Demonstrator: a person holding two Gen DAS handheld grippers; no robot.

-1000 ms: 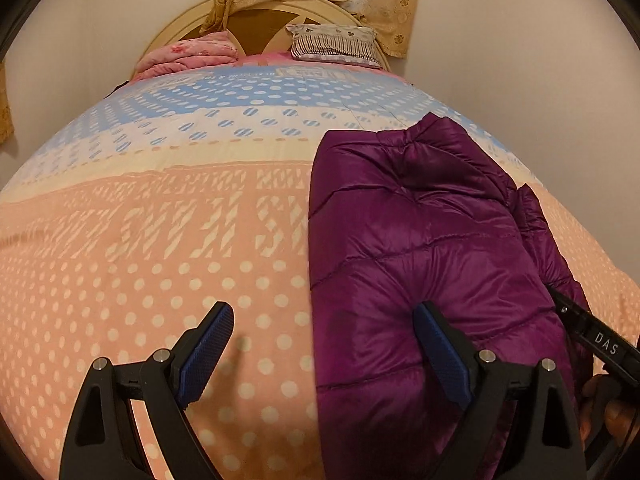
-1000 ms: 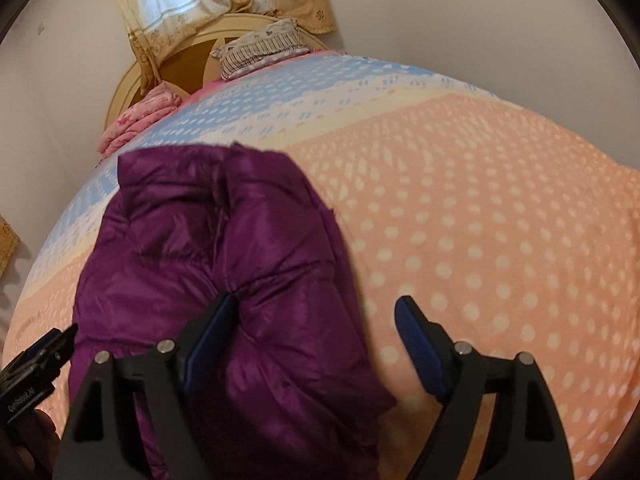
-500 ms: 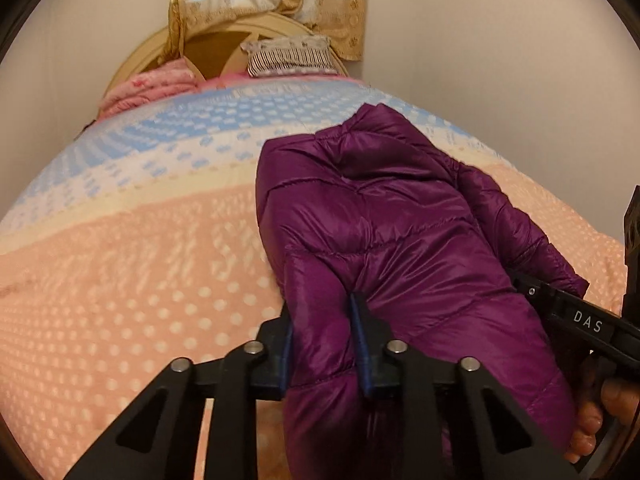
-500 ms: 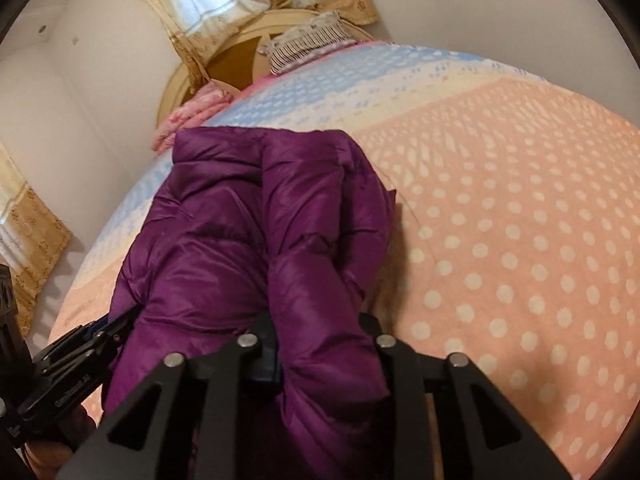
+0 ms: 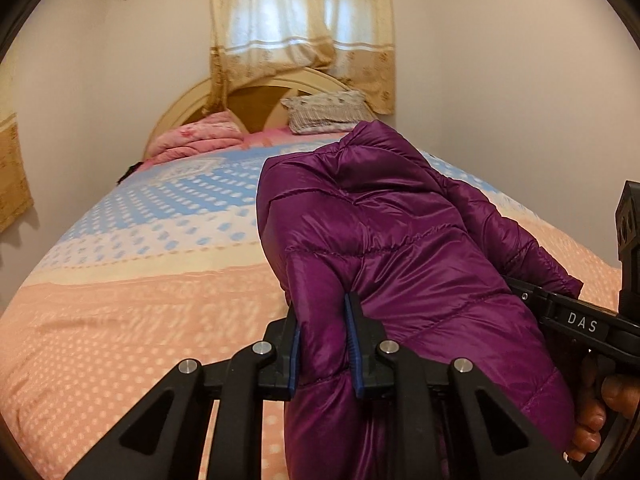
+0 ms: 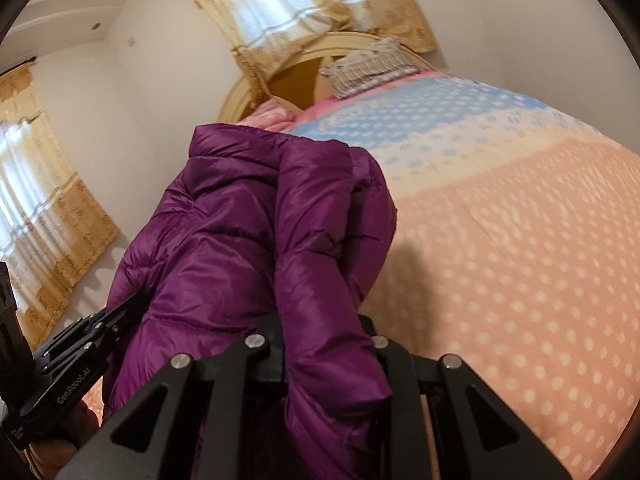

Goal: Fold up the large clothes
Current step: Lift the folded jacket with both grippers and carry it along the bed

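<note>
The purple puffer jacket (image 5: 400,248) is gripped at its near hem by the left tongs (image 5: 323,344) and right tongs (image 6: 326,354), its length running toward the bed's (image 5: 140,300) headboard end.

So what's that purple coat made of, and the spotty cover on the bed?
The purple coat looks like shiny nylon-type shell with puffy filling: glossy highlights and stitched, bulging rows. The spotty cover looks like soft matte fabric, maybe cotton; it shows no shine, only a printed pattern.

Bedspread (image 5: 120,320) open left; jacket (image 5: 400,240) blocks right; pillows (image 5: 328,116) far.
</note>
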